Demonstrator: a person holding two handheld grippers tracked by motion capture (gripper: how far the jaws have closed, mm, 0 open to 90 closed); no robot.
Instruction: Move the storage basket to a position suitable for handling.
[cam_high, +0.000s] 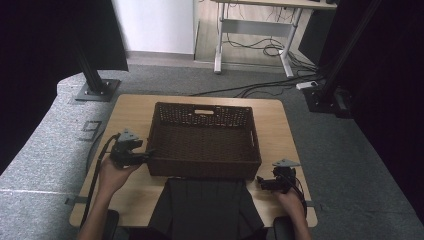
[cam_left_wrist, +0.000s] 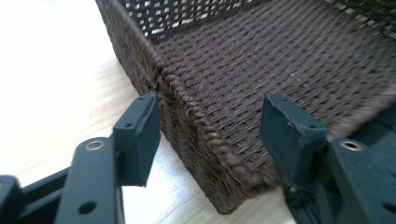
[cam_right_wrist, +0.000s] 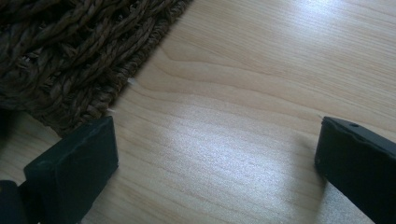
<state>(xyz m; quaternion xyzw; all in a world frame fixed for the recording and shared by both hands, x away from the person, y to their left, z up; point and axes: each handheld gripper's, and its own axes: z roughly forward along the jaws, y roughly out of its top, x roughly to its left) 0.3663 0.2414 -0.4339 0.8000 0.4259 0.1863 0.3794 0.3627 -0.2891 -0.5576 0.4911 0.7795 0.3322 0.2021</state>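
Observation:
A dark brown woven basket (cam_high: 203, 108) stands in the middle of the wooden table (cam_high: 280, 130), and its inside looks bare. My left gripper (cam_high: 148, 155) is at the basket's near left corner. In the left gripper view it (cam_left_wrist: 215, 130) is open and straddles the basket's wall (cam_left_wrist: 196, 116), one jaw outside and one inside, with a gap on the inner side. Near the basket's front right corner, my right gripper (cam_high: 260, 181) rests low over the table. It (cam_right_wrist: 217, 154) stands open over bare wood, with the basket's corner (cam_right_wrist: 70, 56) just beyond its left jaw.
A dark cloth shape (cam_high: 205, 205) covers the table's front middle, between the person's forearms. Bare wood lies on both sides of the basket. Black stand bases (cam_high: 97, 90) sit on the grey floor behind the table, with a desk and cables (cam_high: 270, 47) farther back.

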